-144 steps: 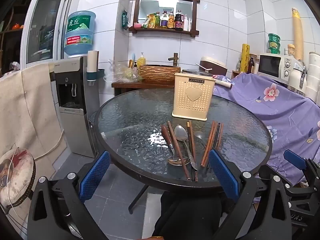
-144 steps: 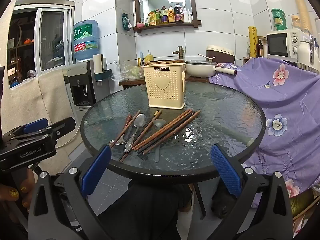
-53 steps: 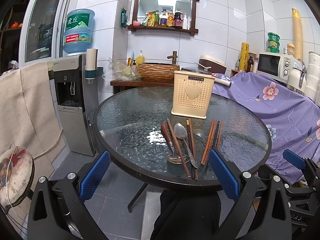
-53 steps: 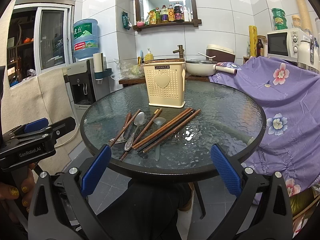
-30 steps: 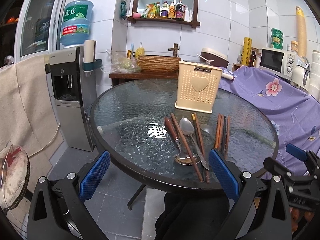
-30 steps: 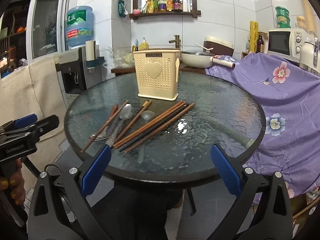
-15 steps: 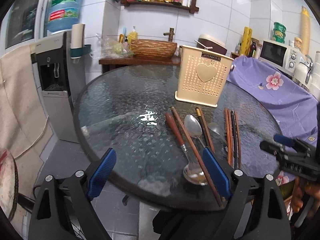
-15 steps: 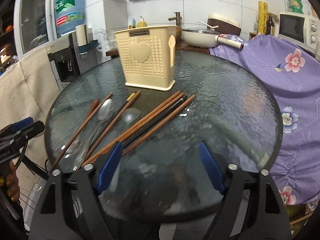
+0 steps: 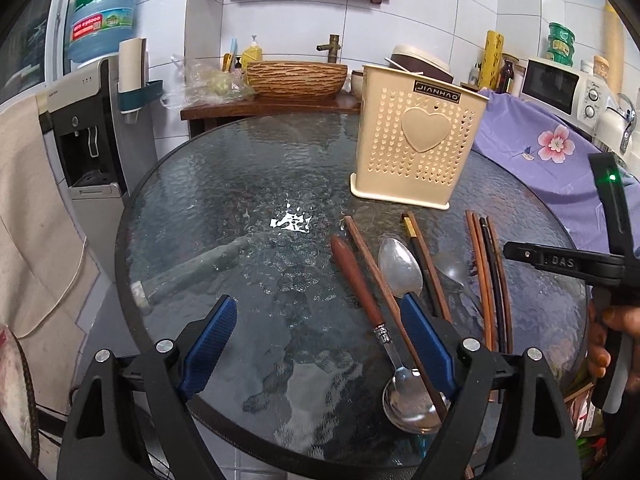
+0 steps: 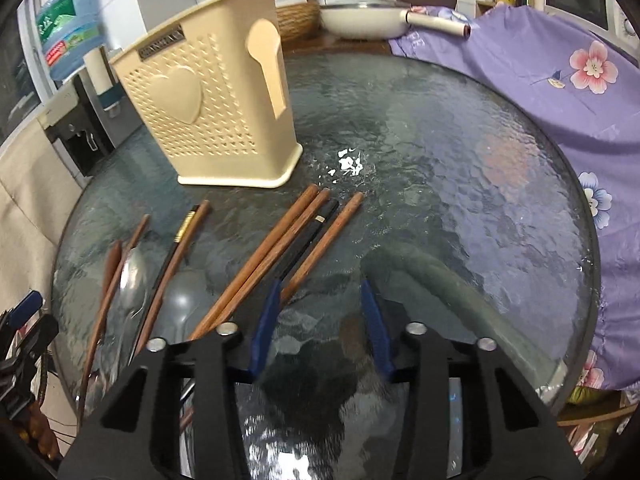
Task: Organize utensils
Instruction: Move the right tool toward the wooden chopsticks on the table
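Chopstick bundle [image 10: 276, 256]: near ends hidden behind the right gripper's finger [image 10: 265, 324] at the table's [image 10: 460, 200] near edge.

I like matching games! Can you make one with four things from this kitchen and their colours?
Things:
1. utensil holder
2. cloth with flowers
3. water bottle
4. spoon lying between the chopsticks

Colours:
A. blue
B. silver
C. cream
D. purple

Pairs: 1-C, 2-D, 3-A, 4-B
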{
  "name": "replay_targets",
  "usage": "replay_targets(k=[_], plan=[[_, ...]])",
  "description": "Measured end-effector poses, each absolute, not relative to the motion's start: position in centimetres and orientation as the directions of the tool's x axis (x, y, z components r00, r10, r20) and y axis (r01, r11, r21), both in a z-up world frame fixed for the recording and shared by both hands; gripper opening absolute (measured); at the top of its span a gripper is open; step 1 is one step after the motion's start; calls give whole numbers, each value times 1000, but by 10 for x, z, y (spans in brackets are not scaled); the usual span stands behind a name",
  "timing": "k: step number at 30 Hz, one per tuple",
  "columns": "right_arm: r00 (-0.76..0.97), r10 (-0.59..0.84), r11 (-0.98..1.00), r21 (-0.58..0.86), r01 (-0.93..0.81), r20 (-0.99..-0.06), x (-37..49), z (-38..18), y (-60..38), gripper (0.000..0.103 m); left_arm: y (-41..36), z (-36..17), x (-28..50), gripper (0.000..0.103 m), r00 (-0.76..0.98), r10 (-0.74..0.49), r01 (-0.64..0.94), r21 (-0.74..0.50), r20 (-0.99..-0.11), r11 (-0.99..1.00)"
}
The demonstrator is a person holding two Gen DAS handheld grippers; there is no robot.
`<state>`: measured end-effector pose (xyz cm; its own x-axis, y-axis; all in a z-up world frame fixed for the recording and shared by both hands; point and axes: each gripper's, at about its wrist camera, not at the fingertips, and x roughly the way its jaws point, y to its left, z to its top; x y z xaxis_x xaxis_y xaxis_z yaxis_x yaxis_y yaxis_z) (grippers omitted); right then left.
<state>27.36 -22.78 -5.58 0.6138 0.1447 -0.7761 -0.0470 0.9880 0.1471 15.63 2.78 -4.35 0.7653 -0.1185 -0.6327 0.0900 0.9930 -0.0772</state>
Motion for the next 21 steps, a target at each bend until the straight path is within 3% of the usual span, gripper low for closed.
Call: replay_targets(k=[10,18,21], plan=[[554,157,984,175,-22,-817,300,-57,-225,24,28,-44,167,82,758,-117,99,-64,-641,993],[531,114,988,150,24,-839,327,-57,-239,22,26,-44,173,82,754,-126,114,-60,-645,992],[525,162,976,213,40,-836,332,-58,-250,20,28,-44,174,82,751,-130,113,-67,-648,991]])
